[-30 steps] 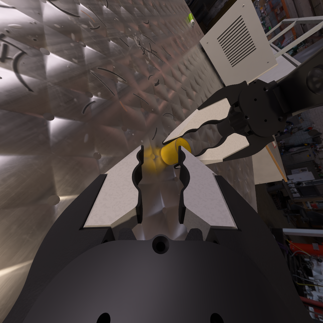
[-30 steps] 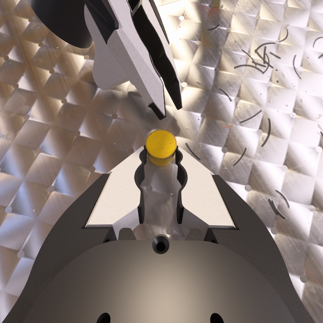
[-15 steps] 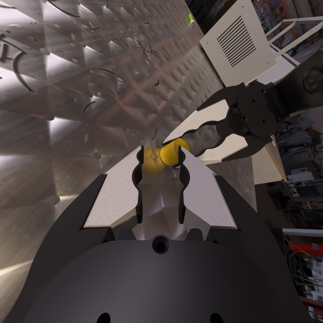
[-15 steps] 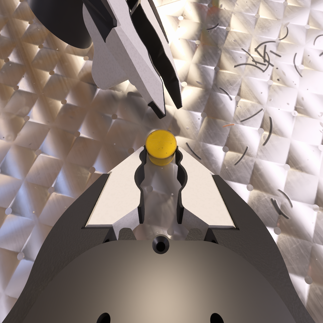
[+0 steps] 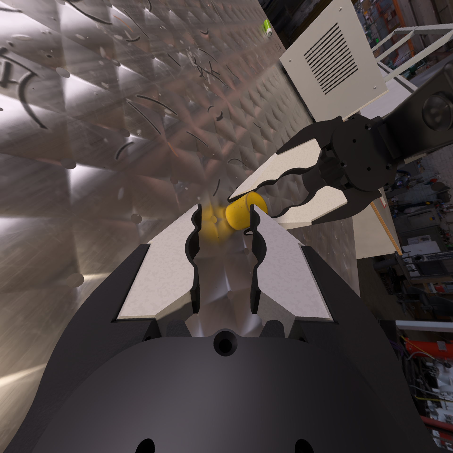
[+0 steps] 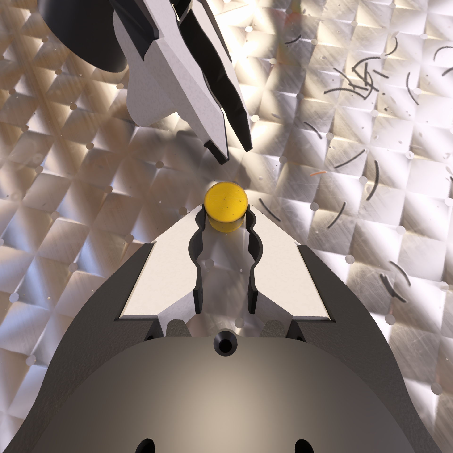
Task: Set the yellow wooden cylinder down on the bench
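Observation:
The yellow wooden cylinder (image 6: pixel 225 204) stands upright between the fingertips of my right gripper (image 6: pixel 225 213), which is shut on it. In the left wrist view the cylinder (image 5: pixel 237 213) is very close to the shiny metal bench (image 5: pixel 98 196), with its yellow reflection right beside it; I cannot tell whether they touch. The right gripper (image 5: pixel 247 207) reaches in from the right there. My left gripper (image 5: pixel 224 210) is open and empty, its tips just short of the cylinder. It also shows at the top of the right wrist view (image 6: pixel 235 153).
The patterned bench (image 6: pixel 73 196) carries dark curled metal shavings (image 6: pixel 362 81). A beige box with vent slots (image 5: pixel 333 58) stands at the bench's far side, and a small green object (image 5: pixel 267 27) lies beyond. The bench edge (image 5: pixel 353 245) runs along the right.
The right gripper has edged the cylinder slightly closer to the bench. The left gripper has not moved.

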You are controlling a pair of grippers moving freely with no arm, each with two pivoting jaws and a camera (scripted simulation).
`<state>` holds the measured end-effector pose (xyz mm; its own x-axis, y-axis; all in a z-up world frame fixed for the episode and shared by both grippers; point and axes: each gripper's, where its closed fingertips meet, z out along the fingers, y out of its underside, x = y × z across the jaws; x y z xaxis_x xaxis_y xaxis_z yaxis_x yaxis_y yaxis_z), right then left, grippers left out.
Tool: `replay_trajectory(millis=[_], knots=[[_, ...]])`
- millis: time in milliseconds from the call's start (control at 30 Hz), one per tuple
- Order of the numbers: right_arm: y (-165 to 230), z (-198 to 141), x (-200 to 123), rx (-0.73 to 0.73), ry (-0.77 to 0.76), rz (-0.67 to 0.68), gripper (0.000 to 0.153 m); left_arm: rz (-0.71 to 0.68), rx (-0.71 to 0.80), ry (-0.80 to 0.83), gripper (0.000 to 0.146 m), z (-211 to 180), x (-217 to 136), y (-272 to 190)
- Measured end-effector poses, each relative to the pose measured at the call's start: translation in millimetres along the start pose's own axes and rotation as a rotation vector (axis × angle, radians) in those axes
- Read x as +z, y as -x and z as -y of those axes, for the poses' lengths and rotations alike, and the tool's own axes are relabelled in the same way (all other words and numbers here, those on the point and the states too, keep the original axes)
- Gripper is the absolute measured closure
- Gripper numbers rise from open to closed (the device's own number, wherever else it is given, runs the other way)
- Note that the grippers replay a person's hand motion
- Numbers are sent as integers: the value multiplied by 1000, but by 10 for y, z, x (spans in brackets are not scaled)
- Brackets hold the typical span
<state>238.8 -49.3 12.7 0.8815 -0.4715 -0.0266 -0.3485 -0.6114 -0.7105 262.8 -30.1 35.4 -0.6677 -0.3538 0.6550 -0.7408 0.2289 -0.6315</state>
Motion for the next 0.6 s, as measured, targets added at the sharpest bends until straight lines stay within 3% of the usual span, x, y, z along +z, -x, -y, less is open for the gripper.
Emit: replay_trajectory(millis=[300, 600], knots=[[-10, 0, -153, 45, -68, 4, 110, -6, 35, 23, 106, -45, 4, -43], [-15, -2, -254, 145, -110, -12, 108, 101, 309, 84, 101, -136, 15, -125]])
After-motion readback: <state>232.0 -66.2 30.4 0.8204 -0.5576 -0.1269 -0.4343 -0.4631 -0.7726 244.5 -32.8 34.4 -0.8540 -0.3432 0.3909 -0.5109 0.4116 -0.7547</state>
